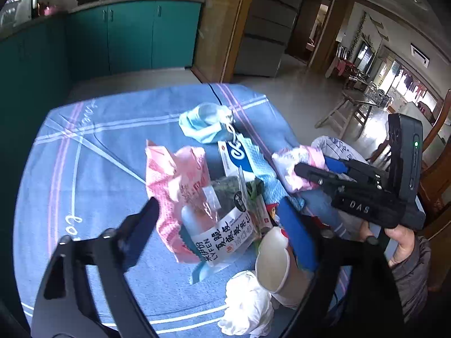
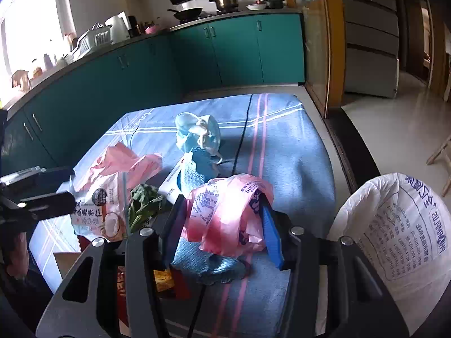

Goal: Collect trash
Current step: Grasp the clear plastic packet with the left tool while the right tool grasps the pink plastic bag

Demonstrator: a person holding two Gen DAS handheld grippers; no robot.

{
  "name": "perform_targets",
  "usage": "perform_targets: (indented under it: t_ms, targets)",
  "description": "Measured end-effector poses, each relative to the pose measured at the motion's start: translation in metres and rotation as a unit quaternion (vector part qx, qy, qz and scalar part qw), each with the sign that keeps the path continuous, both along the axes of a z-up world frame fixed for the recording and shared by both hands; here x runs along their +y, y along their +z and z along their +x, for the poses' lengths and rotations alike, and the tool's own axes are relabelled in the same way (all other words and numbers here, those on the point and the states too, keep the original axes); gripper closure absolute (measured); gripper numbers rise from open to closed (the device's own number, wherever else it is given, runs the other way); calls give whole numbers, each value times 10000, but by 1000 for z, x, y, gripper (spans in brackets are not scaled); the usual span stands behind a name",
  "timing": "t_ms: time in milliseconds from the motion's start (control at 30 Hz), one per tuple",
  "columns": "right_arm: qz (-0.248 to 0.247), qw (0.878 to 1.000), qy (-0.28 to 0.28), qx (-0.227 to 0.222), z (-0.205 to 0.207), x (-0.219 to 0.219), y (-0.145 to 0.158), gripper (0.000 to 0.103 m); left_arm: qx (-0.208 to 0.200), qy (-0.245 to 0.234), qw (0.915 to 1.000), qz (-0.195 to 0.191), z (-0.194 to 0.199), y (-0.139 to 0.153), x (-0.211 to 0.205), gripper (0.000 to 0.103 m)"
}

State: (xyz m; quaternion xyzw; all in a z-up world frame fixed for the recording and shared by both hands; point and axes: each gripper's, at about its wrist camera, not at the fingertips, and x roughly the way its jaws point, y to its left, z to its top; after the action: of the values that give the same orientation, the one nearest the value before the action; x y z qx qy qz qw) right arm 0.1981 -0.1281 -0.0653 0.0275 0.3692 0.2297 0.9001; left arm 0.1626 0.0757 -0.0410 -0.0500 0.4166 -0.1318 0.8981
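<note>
Pink plastic bag (image 2: 228,214) clamped between right gripper (image 2: 222,225) fingers, centre frame; white sack (image 2: 394,233) lower right, nearer. Left gripper (image 1: 225,225) wide open, empty, over snack packet (image 1: 225,233).

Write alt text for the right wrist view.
The right gripper holds a crumpled pink plastic bag between its fingers above a blue striped tablecloth strewn with trash: a blue face mask, snack wrappers, a green leaf. A white woven sack stands open at right.
</note>
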Motion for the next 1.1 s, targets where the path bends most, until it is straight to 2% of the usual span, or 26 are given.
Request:
perform_targets:
  t_ms: [100,133,167,500,667,767,833,867,933,1000,1100]
  targets:
    - [32,9999,-103,-7,3,-4,0,36,82,6,10000,-5,3,-4,0,30]
    - [29,9999,-118,-10,3,-5,0,29,71,2,10000,14,3,-4,0,30]
    - [18,9999,-143,-7,4,-5,0,26,74,-21,10000,4,3,-4,0,30]
    - [-117,9995,-244,152,11,-7,-9,26,215,-130,9997,31,6,-8,-1,27]
    - [-173,9994,-259,124,11,-7,-11,20,309,-126,9992,199,7,-13,-1,26]
    - [-214,9995,-215,118,9,-4,-12,20,380,-190,9990,96,6,-14,-1,26]
    - [-247,9995,-176,114,8,0,-13,20,393,-187,9990,61,6,-14,0,41]
    - [-270,9995,-159,107,8,2,-14,20,453,-235,9987,43,6,-16,-1,58]
    - [-321,9994,-125,93,7,5,-15,20,550,-293,9980,-59,6,-18,-1,63]
    - [-354,9993,-92,114,6,8,-15,20,577,-350,9977,-69,5,-19,-2,77]
    - [-403,9990,-105,139,6,9,-16,21,483,-401,9979,-145,1,-15,-2,82]
